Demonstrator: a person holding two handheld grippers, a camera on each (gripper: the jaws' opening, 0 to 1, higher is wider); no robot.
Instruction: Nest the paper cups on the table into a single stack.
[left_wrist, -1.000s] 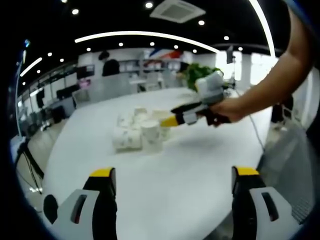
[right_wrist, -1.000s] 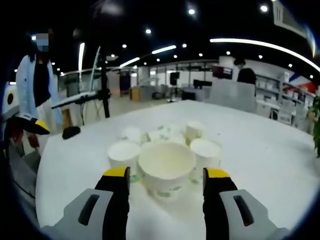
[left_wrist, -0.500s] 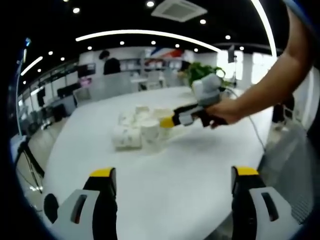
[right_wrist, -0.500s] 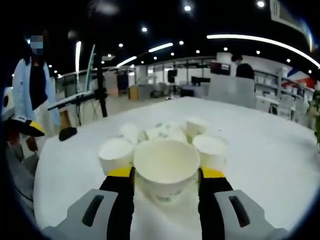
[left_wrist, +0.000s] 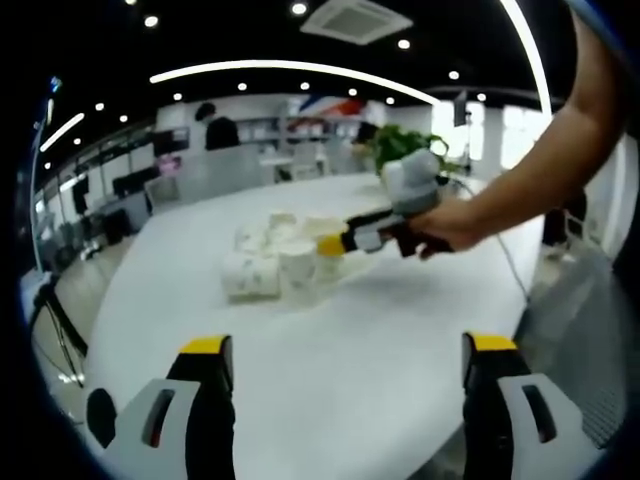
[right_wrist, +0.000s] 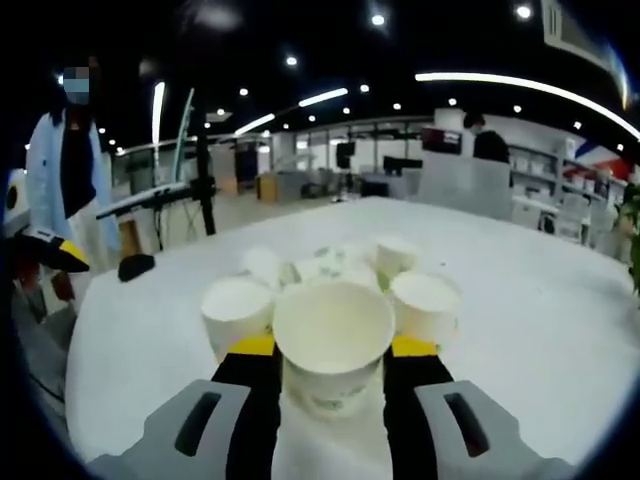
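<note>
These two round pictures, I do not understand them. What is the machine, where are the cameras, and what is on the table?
There is no robot here. A person holds a hand tool with two yellow-tipped jaws in each hand, and a small fisheye camera rides on each tool.

The left gripper view looks across the round white table. Its own left gripper stands open at the bottom, holding nothing. The right gripper, held by the person's hand, reaches into the group of white paper cups.

The right gripper view looks along that tool's jaws. They are closed on the sides of the nearest white paper cup with green print, which stands upright with its mouth open. Other cups stand close behind it.
</note>
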